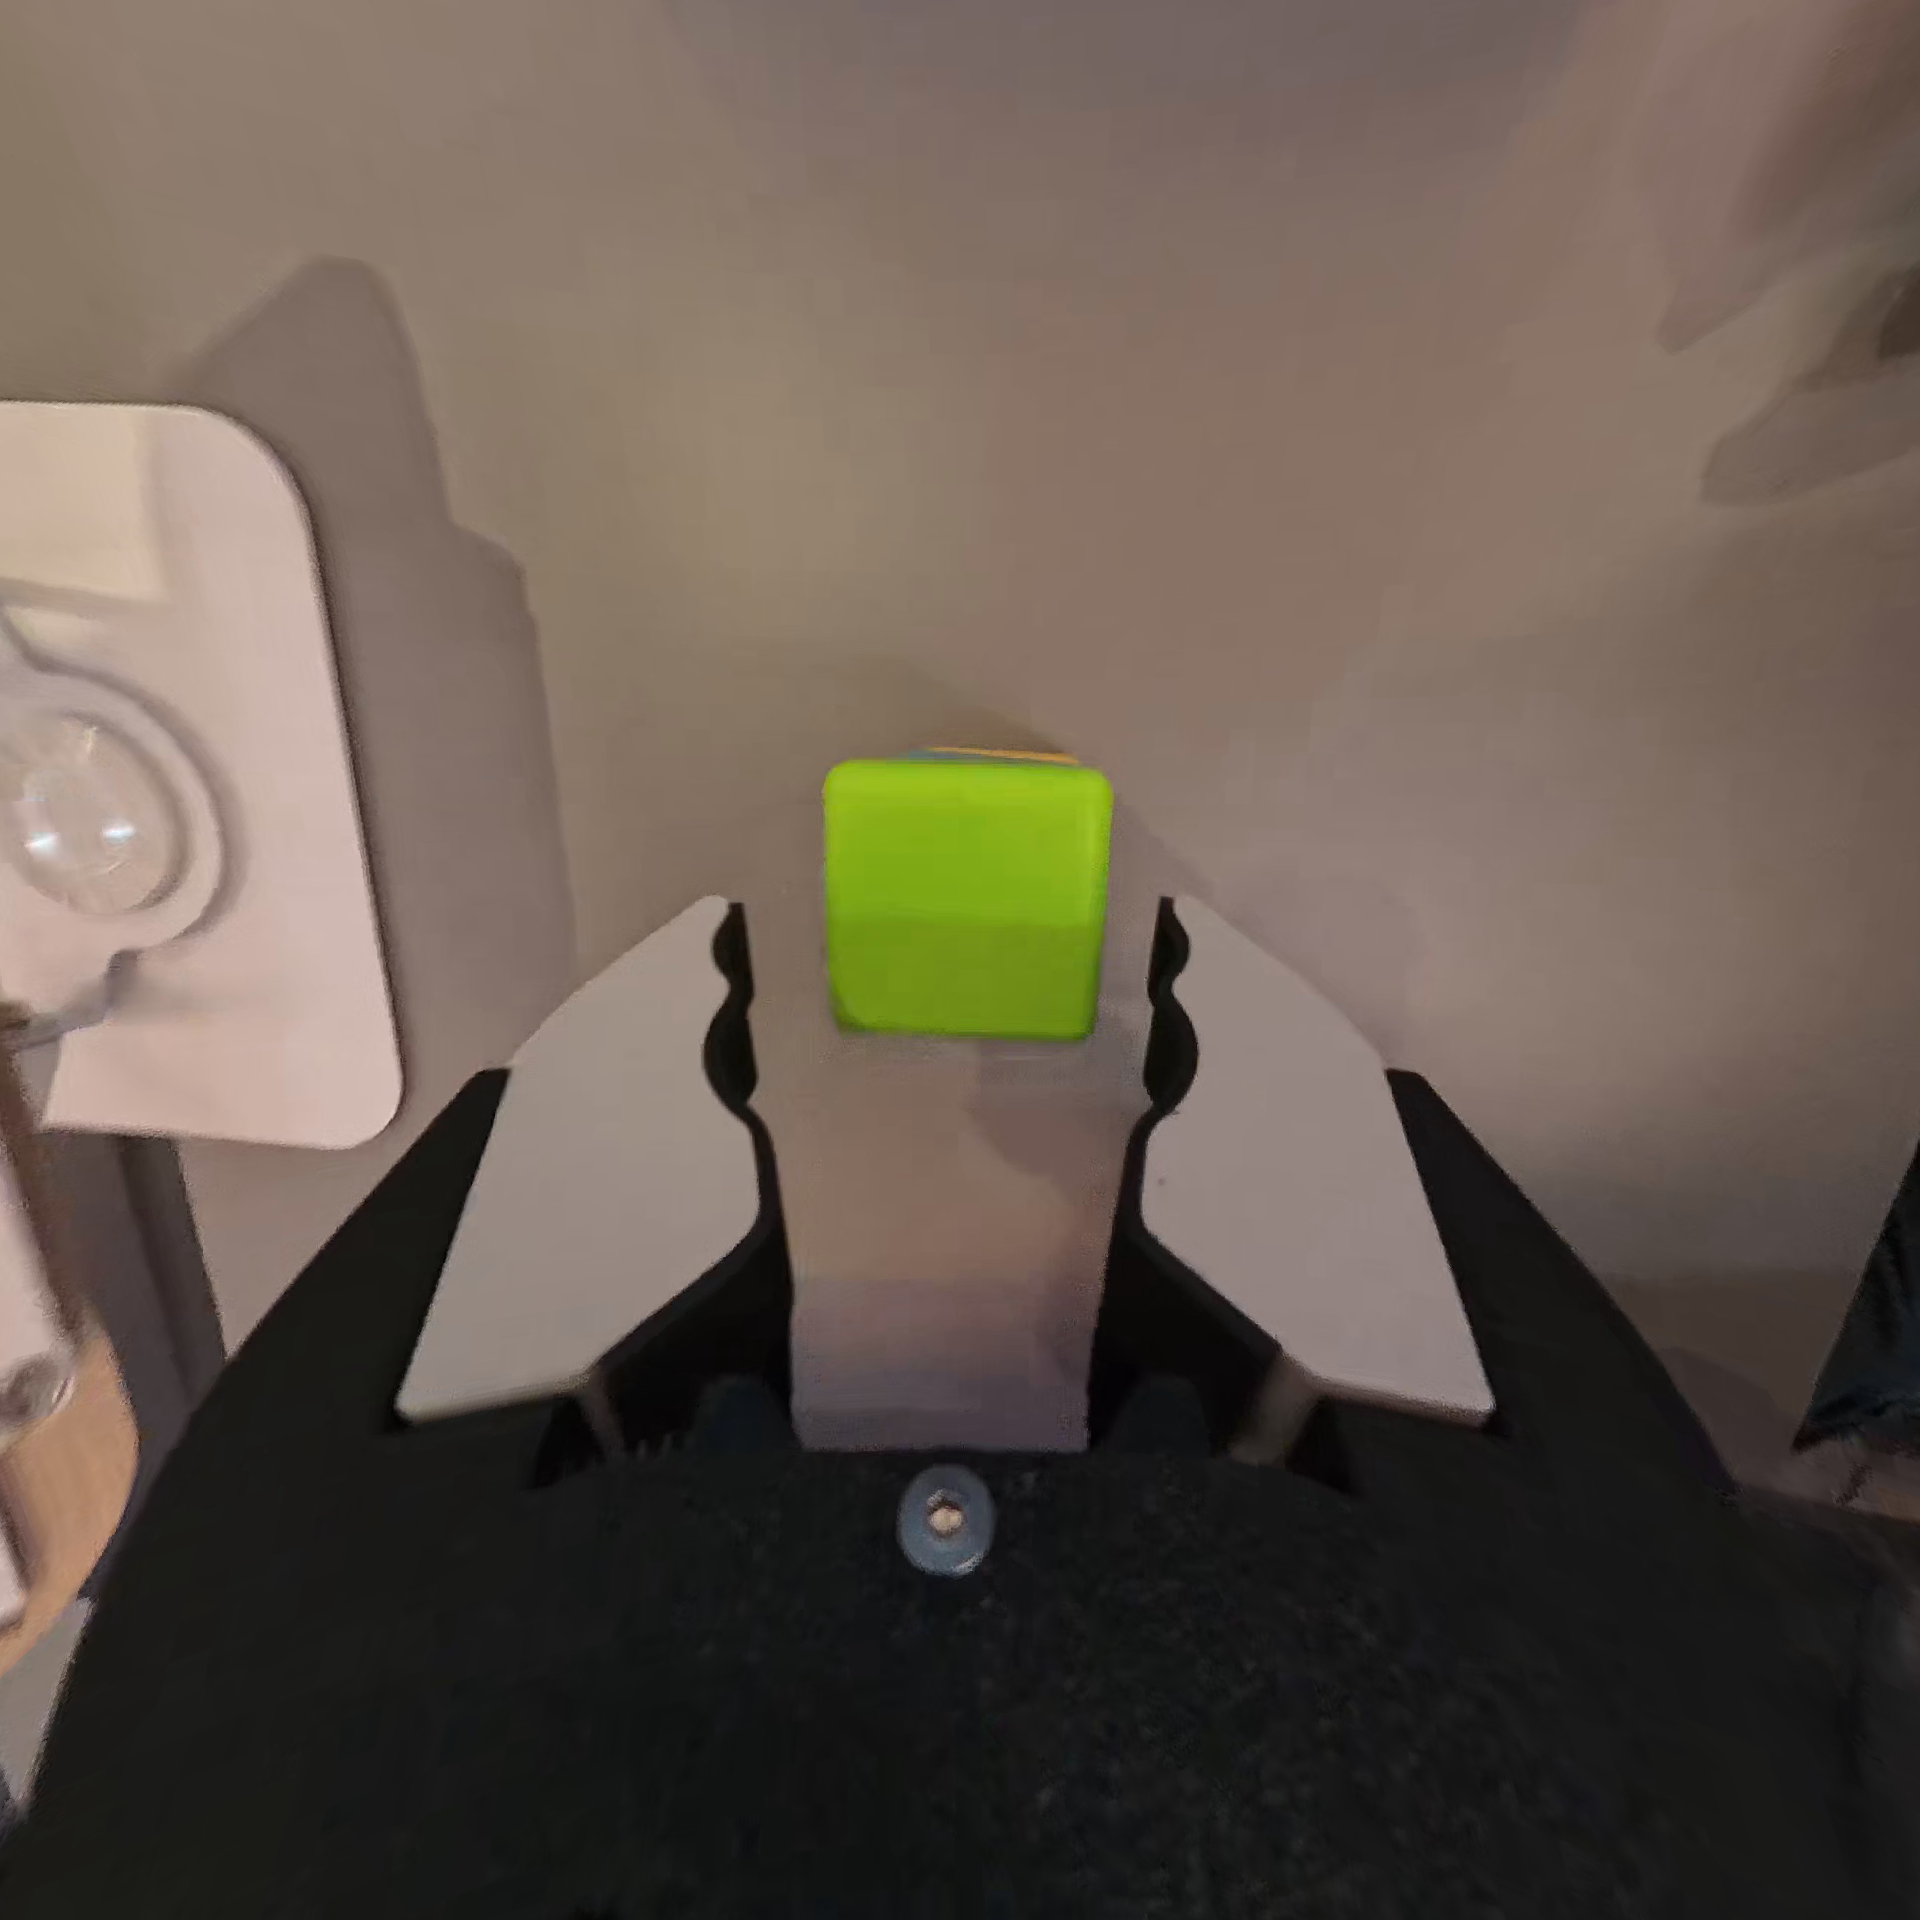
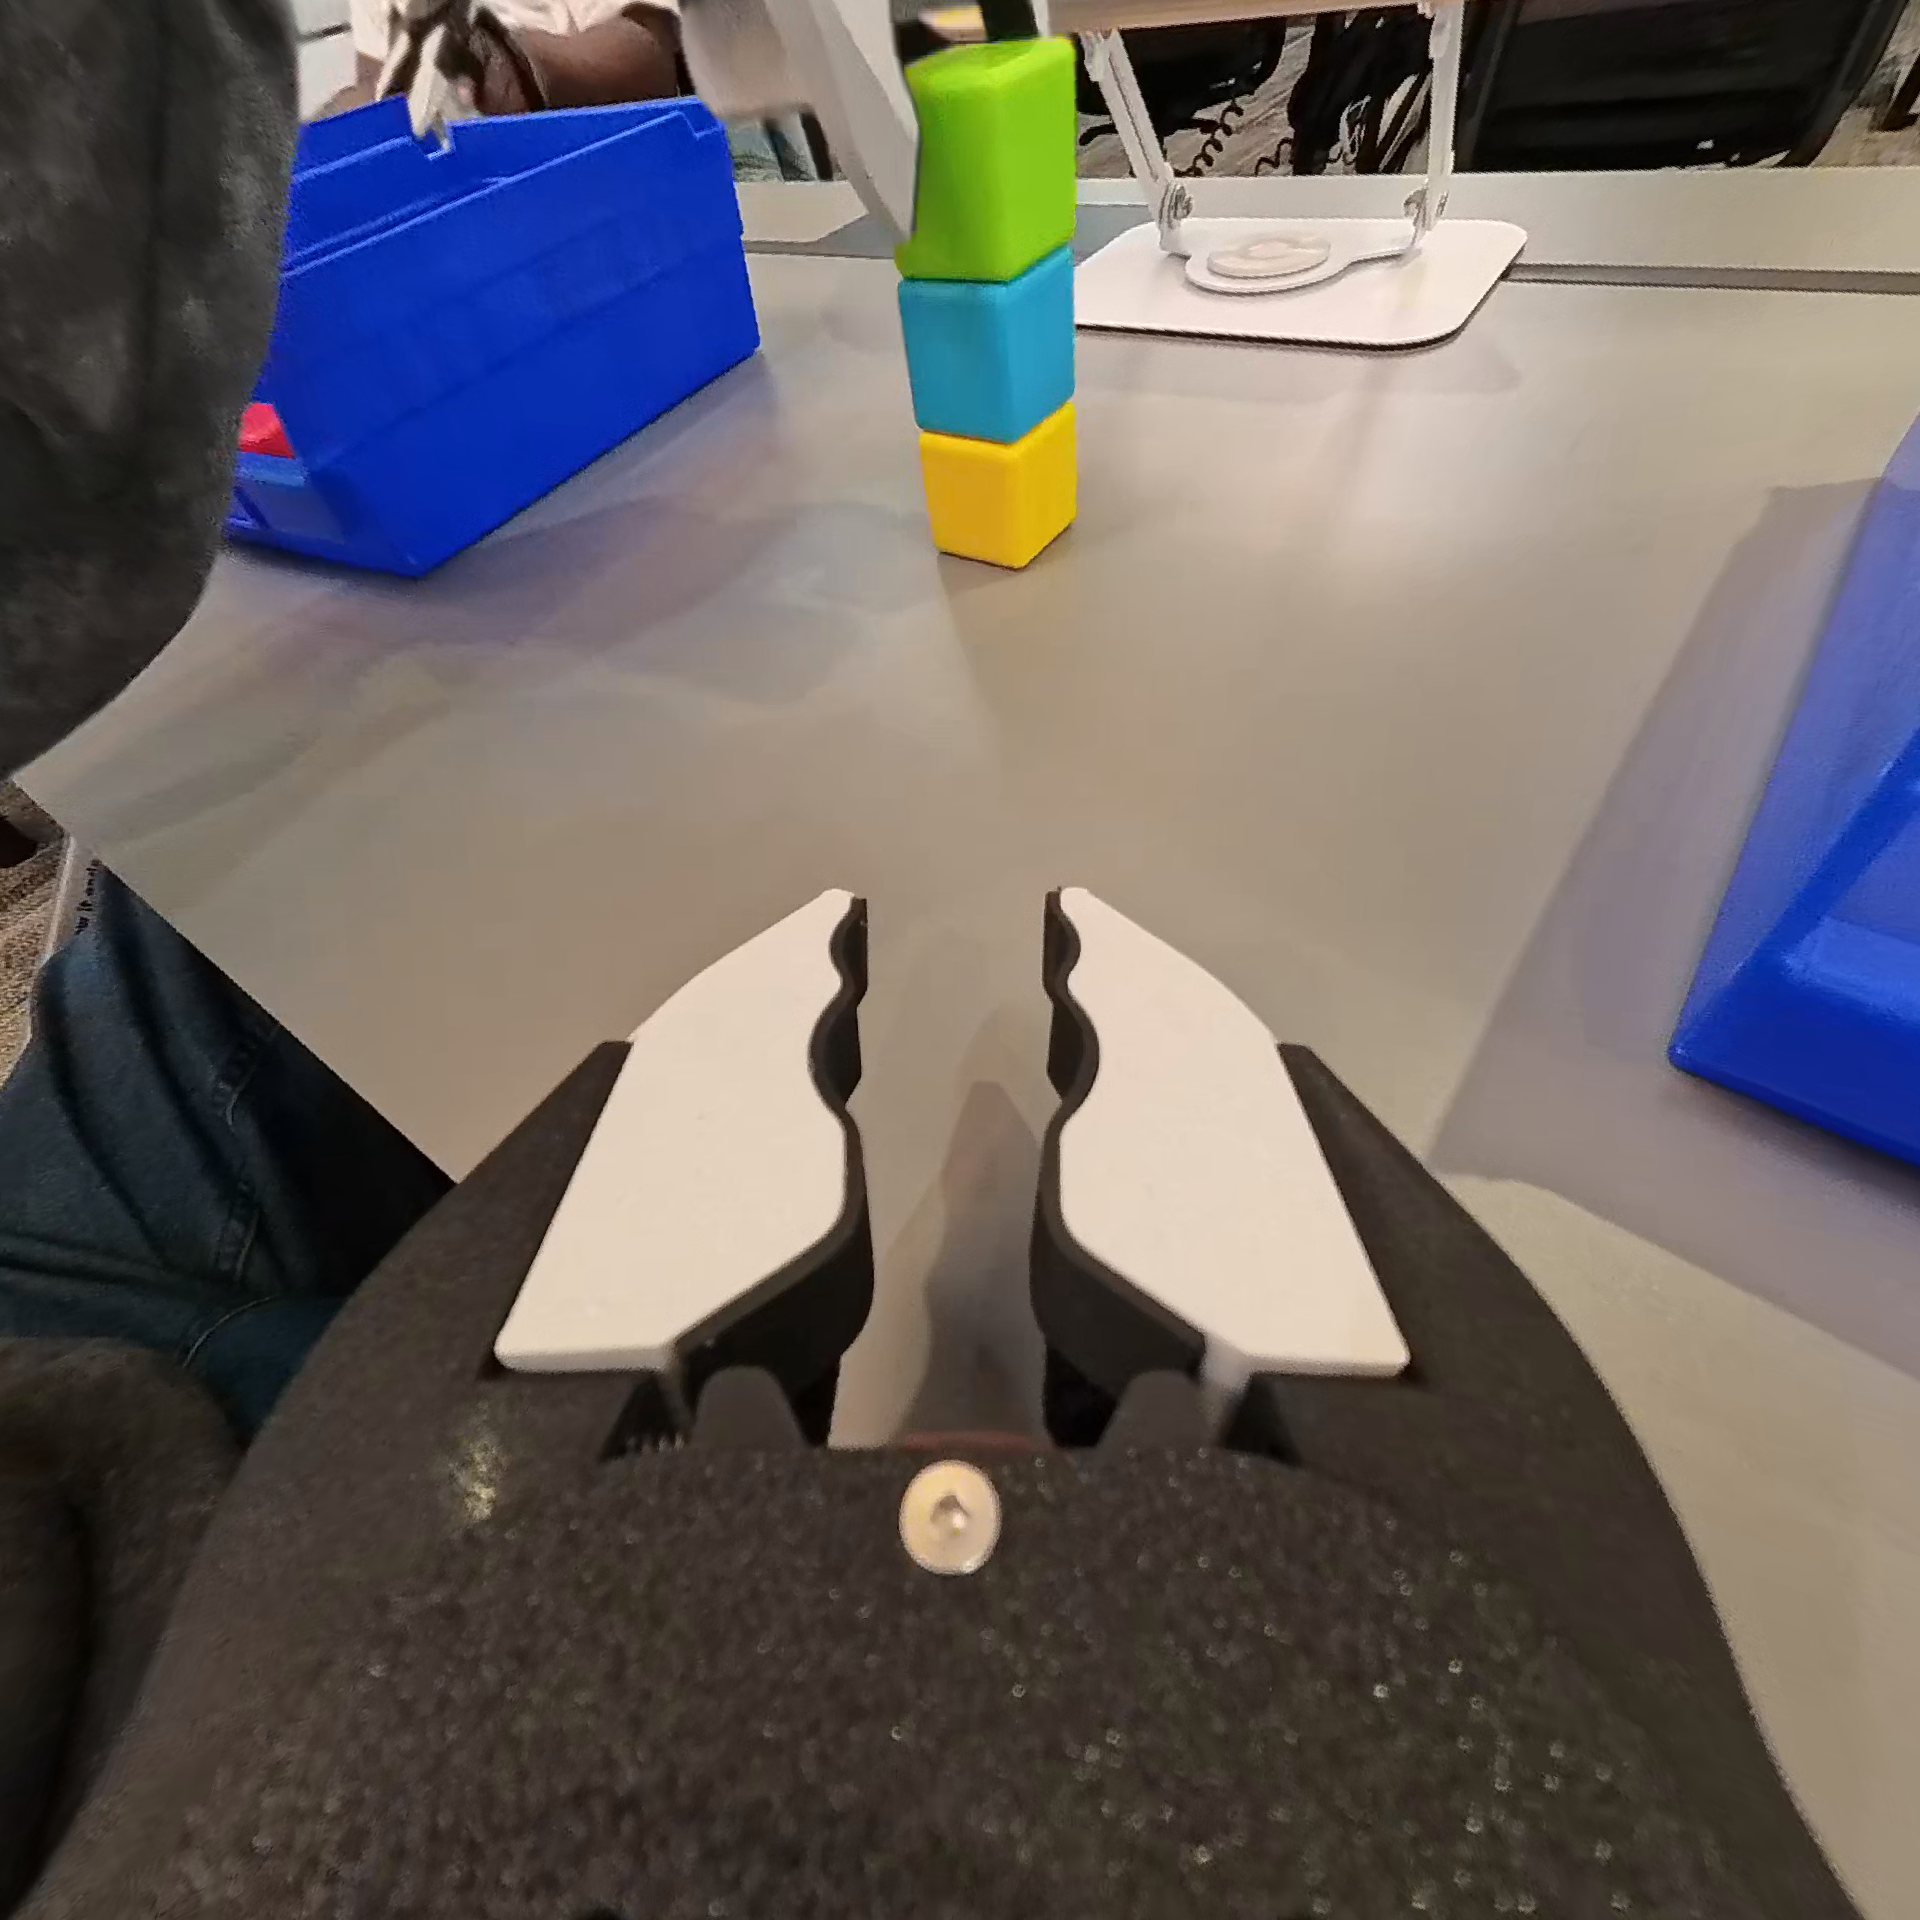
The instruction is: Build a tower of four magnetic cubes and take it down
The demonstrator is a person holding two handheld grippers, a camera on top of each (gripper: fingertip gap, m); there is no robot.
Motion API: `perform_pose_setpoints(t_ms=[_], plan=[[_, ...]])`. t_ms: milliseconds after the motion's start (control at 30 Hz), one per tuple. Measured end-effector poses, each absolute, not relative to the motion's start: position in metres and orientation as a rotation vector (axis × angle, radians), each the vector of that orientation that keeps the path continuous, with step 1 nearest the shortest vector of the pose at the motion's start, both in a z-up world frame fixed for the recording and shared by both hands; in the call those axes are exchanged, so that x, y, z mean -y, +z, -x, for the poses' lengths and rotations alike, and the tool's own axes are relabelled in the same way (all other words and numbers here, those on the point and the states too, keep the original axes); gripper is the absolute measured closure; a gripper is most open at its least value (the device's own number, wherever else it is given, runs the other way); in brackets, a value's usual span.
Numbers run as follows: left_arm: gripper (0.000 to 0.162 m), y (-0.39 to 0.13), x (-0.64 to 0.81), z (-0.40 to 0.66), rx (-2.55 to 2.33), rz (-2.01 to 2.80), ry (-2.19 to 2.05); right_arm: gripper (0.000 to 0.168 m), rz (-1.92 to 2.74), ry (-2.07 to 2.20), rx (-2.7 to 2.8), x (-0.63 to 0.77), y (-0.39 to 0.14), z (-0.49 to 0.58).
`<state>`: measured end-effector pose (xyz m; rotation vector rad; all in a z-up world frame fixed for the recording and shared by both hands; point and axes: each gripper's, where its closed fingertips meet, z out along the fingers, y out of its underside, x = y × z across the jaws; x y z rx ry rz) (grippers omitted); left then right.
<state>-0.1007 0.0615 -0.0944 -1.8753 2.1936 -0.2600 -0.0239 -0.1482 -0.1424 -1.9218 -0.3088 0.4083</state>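
Note:
A tower stands on the grey table: a yellow cube at the bottom, a blue cube on it, and green on top. The green part looks taller than one cube; I cannot tell whether it is one or two. In the left wrist view I look straight down on the green top. My left gripper is open, with one finger on either side of the green cube and a gap on both sides. One of its white fingers shows beside the green in the right wrist view. My right gripper is open and empty, low over the table's near edge.
A blue bin holding a red piece stands left of the tower. Another blue bin is at the right. A white stand base lies behind the tower and also shows in the left wrist view. A person's leg is at the near left.

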Motion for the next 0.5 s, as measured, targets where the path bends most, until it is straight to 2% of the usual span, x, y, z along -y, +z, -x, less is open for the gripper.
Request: perform_pose_setpoints(t_ms=[133, 333, 500], plan=[[0.093, -0.058, -0.061, 0.118, -1.92, 1.928, -0.334, 0.136, 1.921, 0.412, 0.304, 0.148, -0.142, 0.023], [0.099, -0.006, -0.02, 0.187, -1.248, 1.899, -0.664, 0.136, 1.924, 0.414, 0.305, 0.148, -0.143, 0.024], [0.08, -0.019, 0.059, 0.25, -0.855, 1.792, -0.978, 0.136, 1.927, 0.413, 0.308, 0.148, -0.143, 0.025]])
